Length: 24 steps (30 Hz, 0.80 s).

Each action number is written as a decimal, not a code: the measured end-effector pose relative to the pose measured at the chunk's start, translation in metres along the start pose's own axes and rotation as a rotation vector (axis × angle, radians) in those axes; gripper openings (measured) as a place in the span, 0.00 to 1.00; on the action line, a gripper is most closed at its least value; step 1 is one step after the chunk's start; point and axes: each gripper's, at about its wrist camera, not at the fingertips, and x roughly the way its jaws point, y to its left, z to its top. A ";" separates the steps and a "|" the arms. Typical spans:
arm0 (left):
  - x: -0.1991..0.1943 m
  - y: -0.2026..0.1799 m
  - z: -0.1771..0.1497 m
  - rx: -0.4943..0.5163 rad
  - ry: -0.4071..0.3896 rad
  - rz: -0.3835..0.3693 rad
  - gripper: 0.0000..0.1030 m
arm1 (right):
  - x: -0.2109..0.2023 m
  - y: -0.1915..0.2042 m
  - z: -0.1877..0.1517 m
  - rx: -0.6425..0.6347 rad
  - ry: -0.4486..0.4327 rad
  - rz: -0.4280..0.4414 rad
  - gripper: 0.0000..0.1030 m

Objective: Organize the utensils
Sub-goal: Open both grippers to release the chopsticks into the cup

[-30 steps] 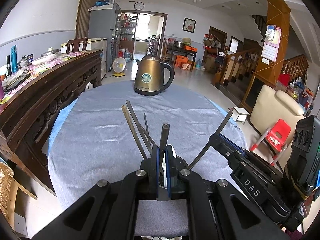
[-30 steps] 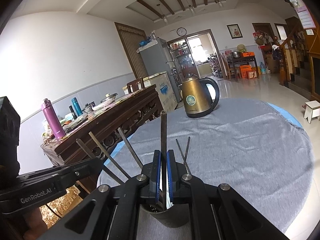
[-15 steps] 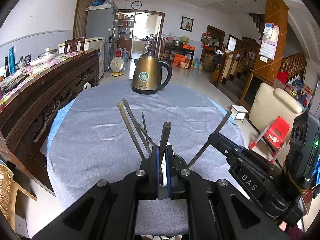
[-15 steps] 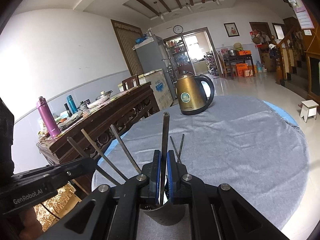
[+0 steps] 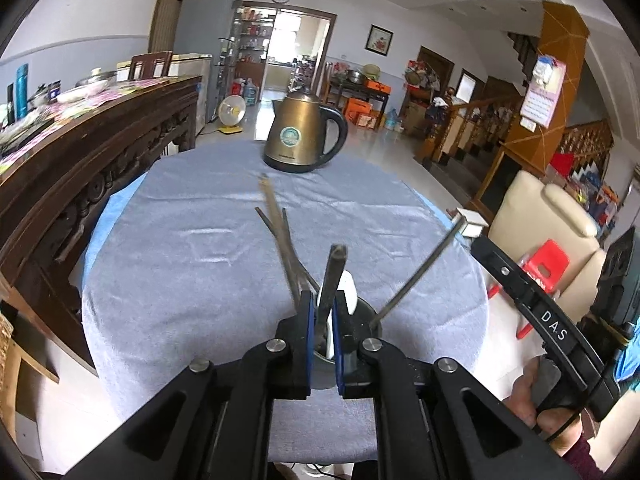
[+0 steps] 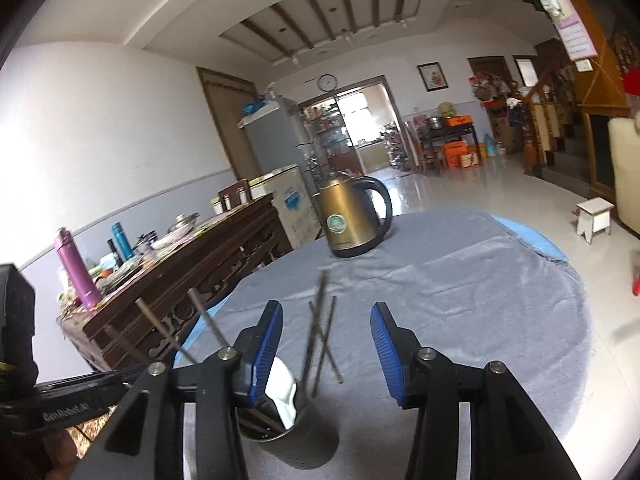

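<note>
Metal sticks (image 6: 320, 344) stand in the cup (image 6: 296, 436), near the kettle (image 6: 352, 220). Your left tongs (image 5: 322, 336) pinch one handle (image 5: 334, 276) to steady it. Your right tongs (image 6: 326, 354) have just opened, letting go.

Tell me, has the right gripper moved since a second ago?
Yes. The right gripper has just opened its jaws, nothing between them, and drawn back: the dark utensil holder now sits further down its view, and the kettle looks smaller.

Both wrist views close, facing across table (image 5: 192, 240), sharing kettle (image 5: 302, 136)
</note>
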 end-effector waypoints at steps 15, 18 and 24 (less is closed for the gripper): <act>-0.017 0.054 0.006 -0.104 -0.060 0.110 0.40 | 0.008 -0.026 0.001 0.083 0.033 -0.083 0.48; -0.010 0.065 0.004 -0.124 -0.037 0.137 0.41 | 0.012 -0.032 -0.001 0.104 0.052 -0.098 0.48; 0.004 0.075 -0.001 -0.139 0.011 0.191 0.42 | 0.024 -0.045 -0.007 0.148 0.101 -0.109 0.48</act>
